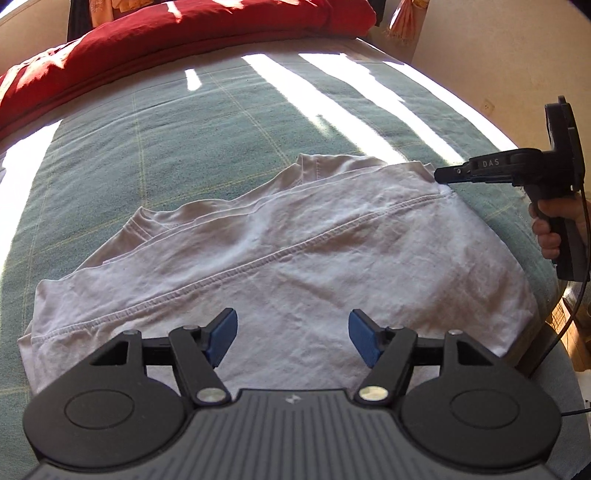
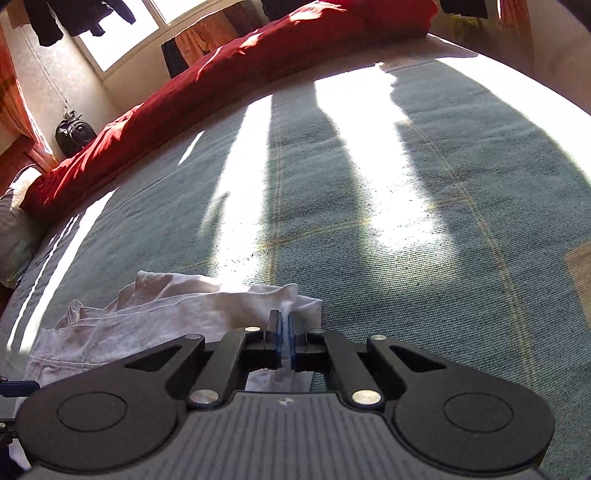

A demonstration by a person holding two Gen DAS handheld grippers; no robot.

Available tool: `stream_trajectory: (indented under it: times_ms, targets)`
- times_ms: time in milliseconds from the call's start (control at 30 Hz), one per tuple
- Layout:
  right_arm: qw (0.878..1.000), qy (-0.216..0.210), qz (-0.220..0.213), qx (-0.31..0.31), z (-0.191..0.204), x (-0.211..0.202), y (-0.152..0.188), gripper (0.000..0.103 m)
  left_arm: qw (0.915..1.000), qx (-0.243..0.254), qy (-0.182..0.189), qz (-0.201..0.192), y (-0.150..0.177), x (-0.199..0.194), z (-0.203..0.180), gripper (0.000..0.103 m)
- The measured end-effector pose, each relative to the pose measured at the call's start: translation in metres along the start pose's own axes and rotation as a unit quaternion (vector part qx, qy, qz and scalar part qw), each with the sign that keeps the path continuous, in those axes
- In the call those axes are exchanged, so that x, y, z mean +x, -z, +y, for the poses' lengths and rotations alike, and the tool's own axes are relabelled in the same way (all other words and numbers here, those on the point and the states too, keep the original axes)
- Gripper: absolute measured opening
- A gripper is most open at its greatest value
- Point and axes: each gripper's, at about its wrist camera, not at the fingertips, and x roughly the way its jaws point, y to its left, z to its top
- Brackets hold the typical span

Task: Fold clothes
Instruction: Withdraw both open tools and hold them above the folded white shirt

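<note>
Your left tongs point(image 1: 291, 338) stand released, the blue-padded fingers point(image 1: 223, 338) spread wide and holding nothing. They hover above the near portion of the white cotton T-shirt point(image 1: 280, 266), which lies partly folded on the green woven bed cover point(image 1: 207, 122). A stitched hem runs across the cloth ahead of these tongs, from lower left to upper right, and the neckline shows at the far edge beyond it.

Your right tongs point(image 2: 284, 339) are clenched on the white cotton T-shirt point(image 2: 155, 317): the blue pads are pressed together with a thin fold of the cloth pinched between them. In the left wrist view the same tongs point(image 1: 441, 174) meet the garment at its far right corner, well apart from the left tongs, and your hand point(image 1: 546, 229) grips the black handle behind them. The rest of the shirt trails to the left of the right tongs, rumpled, resting on the bed.

Ahead of both tongs the bed cover carries bright bars of sunlight. A red quilt point(image 2: 229, 81) lies bunched along the far edge of the bed, beyond the shirt. Past it in the right wrist view stand a window point(image 2: 122, 29) with dark clothes hanging nearby and a black backpack point(image 2: 74, 134) against the wall.
</note>
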Motion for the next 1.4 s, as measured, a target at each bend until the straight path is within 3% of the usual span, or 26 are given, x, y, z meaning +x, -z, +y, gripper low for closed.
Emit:
stream_trajectory:
  times_ms: [133,233,333,533,800,933,1133,1267,1400]
  targets:
    - [1.0,0.012,-0.016,0.0,0.003,-0.011,-0.005,0.005,0.9997,-0.016,-0.016,-0.008,-0.002,-0.001,0.013,0.068]
    - [0.999,-0.02,-0.025,-0.007,0.018,-0.03,-0.006,0.008,0.9988,-0.045,-0.007,-0.019,-0.004,-0.008,0.029,0.069]
    - [0.999,-0.048,-0.006,-0.017,0.038,-0.031,0.0,0.009,0.9964,-0.08,-0.018,-0.023,-0.001,-0.004,0.049,0.072]
    - [0.999,-0.005,0.014,-0.029,0.055,0.0,0.019,0.01,0.9875,-0.147,-0.047,-0.032,0.011,0.01,0.094,0.072]
    - [0.999,-0.013,0.005,-0.051,0.079,-0.002,0.023,0.01,0.9737,-0.204,-0.093,-0.042,0.003,0.022,0.14,0.069]
    - [0.998,-0.019,0.003,-0.065,0.093,-0.006,0.024,0.026,0.9824,-0.173,-0.037,-0.059,-0.006,0.006,0.117,0.069]
    - [0.996,-0.029,0.001,-0.089,0.116,-0.01,0.03,0.027,0.9889,-0.1,0.101,-0.045,-0.002,0.01,0.055,0.072]
    - [0.991,-0.018,0.013,-0.133,0.133,0.004,0.045,0.03,0.9918,-0.071,0.098,-0.043,0.0,0.031,0.038,0.072]
    - [0.988,-0.018,0.016,-0.152,0.141,0.015,0.049,0.031,0.9913,-0.08,0.083,-0.064,-0.01,0.046,0.048,0.072]
